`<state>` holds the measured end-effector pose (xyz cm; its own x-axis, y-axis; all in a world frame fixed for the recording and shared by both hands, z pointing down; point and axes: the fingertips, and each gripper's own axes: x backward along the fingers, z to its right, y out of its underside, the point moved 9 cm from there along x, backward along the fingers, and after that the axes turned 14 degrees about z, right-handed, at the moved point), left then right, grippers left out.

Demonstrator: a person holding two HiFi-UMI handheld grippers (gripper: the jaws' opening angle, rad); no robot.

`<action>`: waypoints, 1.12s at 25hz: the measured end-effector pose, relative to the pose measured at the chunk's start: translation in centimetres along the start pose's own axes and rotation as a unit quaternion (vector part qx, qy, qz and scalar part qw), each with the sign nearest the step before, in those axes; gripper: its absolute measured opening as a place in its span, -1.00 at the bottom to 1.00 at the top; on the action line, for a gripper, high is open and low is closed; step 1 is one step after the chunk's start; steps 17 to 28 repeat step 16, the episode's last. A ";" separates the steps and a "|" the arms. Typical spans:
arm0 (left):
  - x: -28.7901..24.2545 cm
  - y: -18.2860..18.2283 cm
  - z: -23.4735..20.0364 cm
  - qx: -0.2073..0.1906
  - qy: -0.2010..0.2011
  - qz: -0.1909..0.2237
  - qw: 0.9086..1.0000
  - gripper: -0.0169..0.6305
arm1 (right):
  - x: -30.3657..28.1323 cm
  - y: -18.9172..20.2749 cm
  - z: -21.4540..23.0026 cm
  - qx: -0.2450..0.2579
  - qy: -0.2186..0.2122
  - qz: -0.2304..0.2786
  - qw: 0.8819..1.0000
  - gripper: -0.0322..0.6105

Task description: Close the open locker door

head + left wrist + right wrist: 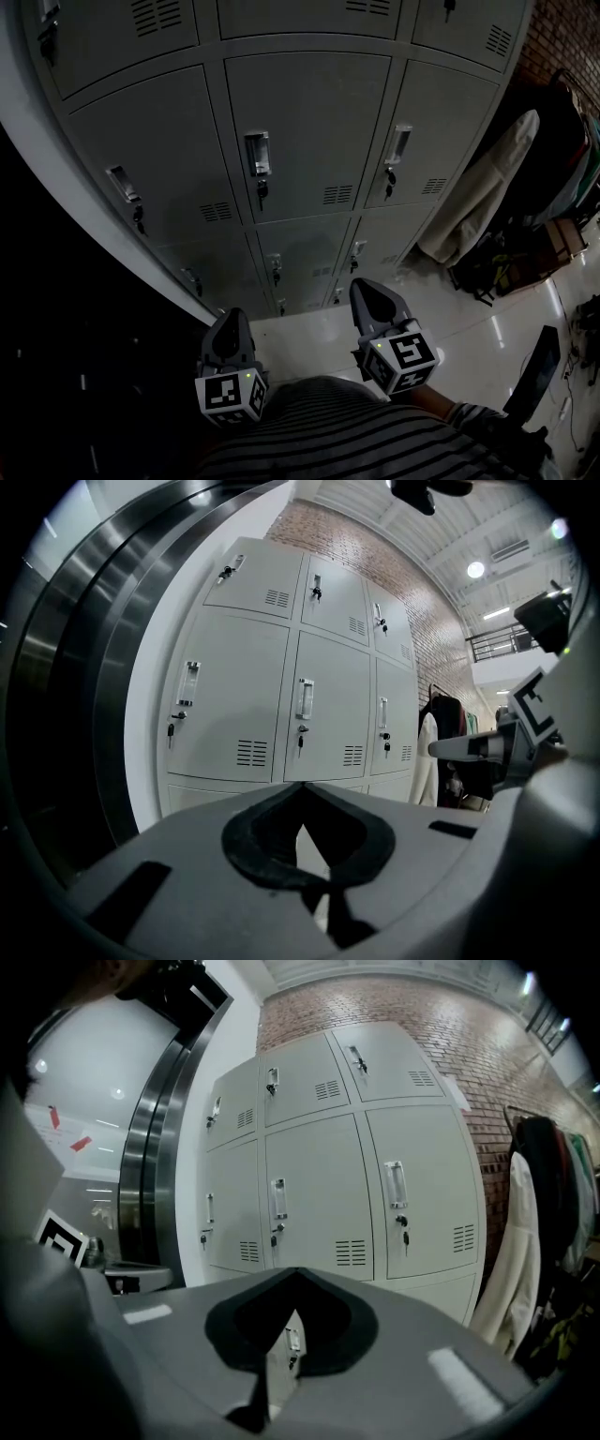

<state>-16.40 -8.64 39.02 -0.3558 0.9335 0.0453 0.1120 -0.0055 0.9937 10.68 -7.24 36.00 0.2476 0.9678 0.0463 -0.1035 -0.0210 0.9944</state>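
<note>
Left hand-held gripper sits at lower centre-left of the head view and right hand-held gripper at lower centre-right. Both are held low over the pale floor, pointing toward the grey locker bank, clear of it and touching nothing. In the left gripper view the jaws are pressed together, tips meeting, with nothing between them. The right gripper view shows the same: jaws together and empty. The locker bank fills the upper and middle head view, and every door in view lies flush with the frame. The open locker door can't be picked out in any view. Each door has a vertical handle with a key hanging under it and a small vent slot block near the lower corner. Marker cubes show at the rear of both grippers: left cube, right cube. The person's striped shirt is at bottom centre. A white garment hangs right of the lockers, dark bags and clutter are on the floor below it, and a brick wall is in the upper right corner. A dark curved metal column stands just left of the lockers at the left of the left gripper view. Ceiling lights are at upper right there.
</note>
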 end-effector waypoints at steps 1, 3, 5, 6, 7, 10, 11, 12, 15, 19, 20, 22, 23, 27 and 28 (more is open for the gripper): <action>0.0 0.0 0.1 0.000 0.000 -0.001 1.000 -0.94 | -0.1 0.0 0.0 -0.002 -0.002 -0.001 1.000 -0.90; -0.1 0.0 0.2 -0.001 -0.002 -0.001 1.000 -0.94 | -0.3 0.0 0.0 -0.005 -0.006 -0.001 1.000 -0.90; -0.2 0.0 0.4 -0.002 -0.004 0.000 1.000 -0.94 | -0.5 0.0 0.0 -0.010 -0.010 0.001 1.000 -0.90; -0.2 0.0 0.4 -0.002 -0.006 0.001 1.000 -0.94 | -0.5 0.0 -0.1 -0.012 -0.011 0.001 1.000 -0.90; -0.2 0.0 0.5 -0.002 -0.007 0.001 1.000 -0.94 | -0.6 0.0 -0.1 -0.012 -0.013 0.001 1.000 -0.90; -0.1 0.1 0.7 -0.002 -0.011 0.000 1.000 -0.94 | -0.6 0.1 0.1 -0.010 -0.017 -0.002 1.000 -0.90; -0.1 0.1 0.7 -0.002 -0.012 0.000 1.000 -0.94 | -0.6 0.1 0.2 -0.011 -0.017 -0.002 1.000 -0.90; -0.2 0.2 0.8 -0.002 -0.013 0.000 1.000 -0.94 | -0.6 0.1 0.3 -0.013 -0.017 -0.002 1.000 -0.90; -0.2 0.3 0.9 -0.002 -0.014 -0.001 1.000 -0.94 | -0.6 0.2 0.5 -0.017 -0.016 -0.002 1.000 -0.90; -0.2 0.4 1.0 -0.001 -0.014 -0.002 1.000 -0.94 | -0.6 0.3 0.5 -0.018 -0.016 -0.003 1.000 -0.90; -0.2 0.4 1.0 -0.001 -0.014 -0.002 1.000 -0.94 | -0.6 0.3 0.5 -0.018 -0.016 -0.003 1.000 -0.90; -0.2 0.4 1.0 -0.001 -0.014 -0.002 1.000 -0.94 | -0.6 0.3 0.5 -0.018 -0.016 -0.003 1.000 -0.90; -0.2 0.4 1.0 -0.001 -0.014 -0.002 1.000 -0.94 | -0.6 0.3 0.5 -0.018 -0.016 -0.003 1.000 -0.90; -0.2 0.4 1.0 -0.001 -0.014 -0.002 1.000 -0.94 | -0.6 0.3 0.5 -0.018 -0.016 -0.003 1.000 -0.90; -0.2 0.4 1.0 -0.001 -0.014 -0.002 1.000 -0.94 | -0.6 0.3 0.5 -0.018 -0.016 -0.003 1.000 -0.90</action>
